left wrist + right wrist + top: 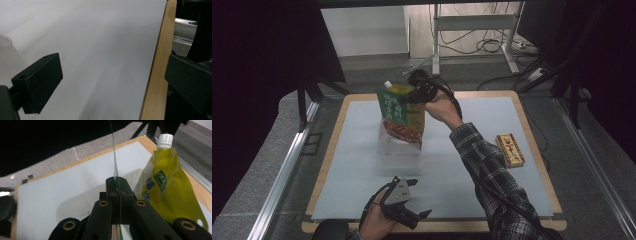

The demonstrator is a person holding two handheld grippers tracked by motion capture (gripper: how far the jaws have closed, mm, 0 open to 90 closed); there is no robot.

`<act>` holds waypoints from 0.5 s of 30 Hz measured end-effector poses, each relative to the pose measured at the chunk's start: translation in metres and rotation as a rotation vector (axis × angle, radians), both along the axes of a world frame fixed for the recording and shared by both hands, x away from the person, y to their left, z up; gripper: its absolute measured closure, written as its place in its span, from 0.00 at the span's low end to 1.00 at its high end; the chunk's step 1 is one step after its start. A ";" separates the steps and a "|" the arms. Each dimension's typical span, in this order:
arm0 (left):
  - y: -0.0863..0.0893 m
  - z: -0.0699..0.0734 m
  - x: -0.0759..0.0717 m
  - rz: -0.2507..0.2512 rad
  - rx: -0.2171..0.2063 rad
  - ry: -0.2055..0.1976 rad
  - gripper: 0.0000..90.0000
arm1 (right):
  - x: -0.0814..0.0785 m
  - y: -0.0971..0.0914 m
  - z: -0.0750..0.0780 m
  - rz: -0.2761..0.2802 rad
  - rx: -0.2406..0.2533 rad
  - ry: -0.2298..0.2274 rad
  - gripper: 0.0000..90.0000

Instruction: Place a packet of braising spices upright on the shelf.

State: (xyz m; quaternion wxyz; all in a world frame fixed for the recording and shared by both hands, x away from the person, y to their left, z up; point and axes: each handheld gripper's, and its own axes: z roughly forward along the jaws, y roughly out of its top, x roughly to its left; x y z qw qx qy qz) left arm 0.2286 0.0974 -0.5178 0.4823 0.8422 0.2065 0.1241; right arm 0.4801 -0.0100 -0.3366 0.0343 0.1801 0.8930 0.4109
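- The right gripper (411,95) is sitting just above the centre of the high view, its jaws pressed together on the top edge of a green packet (404,116).
- In the right gripper view the gripper (117,185) is pinching that packet (115,157) edge-on, so it is showing as a thin green line running up from the closed jaws to the top of the frame.
- The packet is hanging over a clear tub (399,149) at the centre of the high view; whether its lower end is touching the tub cannot be told.
- A yellow spouted pouch (165,187) with a white cap is standing at the right of the right gripper view, just beside the pinched packet; in the high view the pouch (399,89) is peeking out behind the packet's top.
- The left gripper (414,216) is resting at the bottom centre of the high view, near the mat's (492,120) front edge, jaws spread wide and holding nothing.
- In the left gripper view the gripper (112,85) is showing its two black pads far apart over the bare mat (100,37).
- A small red-and-yellow box (510,149) is lying at the right of the high view, well apart from both grippers.
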 end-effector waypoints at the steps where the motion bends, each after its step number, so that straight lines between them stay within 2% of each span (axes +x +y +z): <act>1: 0.000 0.000 0.000 0.000 0.001 0.001 0.01 | -0.001 0.000 0.000 -0.001 -0.012 -0.009 0.99; 3: 0.000 0.000 0.000 -0.001 0.004 0.002 0.01 | 0.000 0.003 -0.002 -0.003 -0.032 -0.001 0.98; 4: 0.000 0.000 0.000 -0.002 0.003 0.001 0.01 | 0.000 0.004 -0.004 -0.003 -0.040 -0.010 0.97; 9: 0.001 0.000 0.000 0.001 0.004 0.000 0.01 | -0.001 0.009 -0.007 0.016 -0.006 -0.019 0.94; 11: 0.001 0.000 0.001 0.000 0.002 0.001 0.01 | -0.001 0.009 -0.006 0.007 -0.018 -0.032 0.90; 15: 0.000 -0.001 0.000 0.000 0.012 0.000 0.01 | 0.000 0.002 -0.002 -0.014 0.002 -0.044 0.81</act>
